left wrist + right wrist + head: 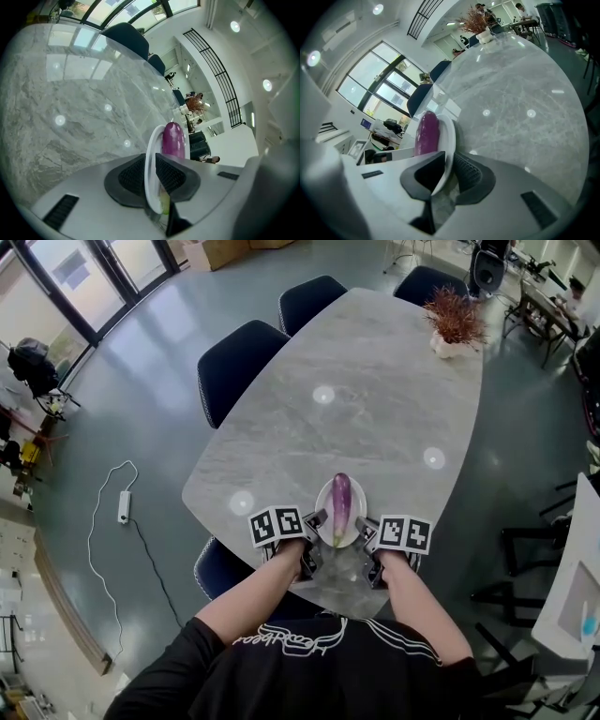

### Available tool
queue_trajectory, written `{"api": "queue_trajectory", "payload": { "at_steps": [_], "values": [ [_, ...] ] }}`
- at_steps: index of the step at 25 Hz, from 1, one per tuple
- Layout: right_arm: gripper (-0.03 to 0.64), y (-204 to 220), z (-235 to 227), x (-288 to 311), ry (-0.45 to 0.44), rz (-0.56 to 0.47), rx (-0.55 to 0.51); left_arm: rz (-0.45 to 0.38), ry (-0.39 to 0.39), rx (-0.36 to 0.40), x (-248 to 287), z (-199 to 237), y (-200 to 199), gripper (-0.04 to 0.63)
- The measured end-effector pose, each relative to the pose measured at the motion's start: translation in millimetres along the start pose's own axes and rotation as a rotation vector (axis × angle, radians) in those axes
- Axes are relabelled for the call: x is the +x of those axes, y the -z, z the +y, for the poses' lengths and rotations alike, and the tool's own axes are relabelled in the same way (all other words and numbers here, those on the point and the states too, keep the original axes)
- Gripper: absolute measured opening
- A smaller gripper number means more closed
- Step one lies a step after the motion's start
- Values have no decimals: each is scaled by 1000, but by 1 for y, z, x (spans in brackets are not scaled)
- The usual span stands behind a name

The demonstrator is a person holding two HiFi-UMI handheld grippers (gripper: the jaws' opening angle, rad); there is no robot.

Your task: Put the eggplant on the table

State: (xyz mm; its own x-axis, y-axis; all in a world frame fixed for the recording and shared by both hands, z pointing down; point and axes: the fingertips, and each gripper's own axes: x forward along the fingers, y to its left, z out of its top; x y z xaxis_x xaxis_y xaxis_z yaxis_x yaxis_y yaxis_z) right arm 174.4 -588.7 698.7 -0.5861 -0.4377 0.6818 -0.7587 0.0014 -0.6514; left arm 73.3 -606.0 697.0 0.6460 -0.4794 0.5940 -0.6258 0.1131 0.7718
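A purple eggplant (340, 504) lies lengthwise on a small white plate (322, 499) at the near edge of the grey marble table (375, 381). My left gripper (317, 522) is at the plate's left rim and my right gripper (367, 527) at its right rim. In the left gripper view the plate (149, 154) stands edge-on between the pads, which touch it on both sides, with the eggplant (173, 138) beyond. In the right gripper view the plate (449, 136) rim sits between the jaws of the right gripper (450, 171) with a thin gap at the pad; the eggplant (426, 133) lies just past it.
A potted dried plant (455, 324) stands at the table's far right end. Dark blue chairs (239, 367) line the left side, and another chair (220, 568) is tucked under the near edge. A power strip with its cable (123, 507) lies on the floor at left.
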Motion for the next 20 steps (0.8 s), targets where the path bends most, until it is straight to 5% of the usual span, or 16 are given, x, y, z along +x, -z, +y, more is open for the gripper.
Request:
{"api": "queue_trajectory", "payload": {
  "at_steps": [11,20],
  "values": [
    [104,-1,-4,-16,18,-65,-8,14,-1,89,-14,-5,-2,115],
    [103,17,16,-54,-121,-160,47,21,20,160,-41,-9,11,114]
  ]
}}
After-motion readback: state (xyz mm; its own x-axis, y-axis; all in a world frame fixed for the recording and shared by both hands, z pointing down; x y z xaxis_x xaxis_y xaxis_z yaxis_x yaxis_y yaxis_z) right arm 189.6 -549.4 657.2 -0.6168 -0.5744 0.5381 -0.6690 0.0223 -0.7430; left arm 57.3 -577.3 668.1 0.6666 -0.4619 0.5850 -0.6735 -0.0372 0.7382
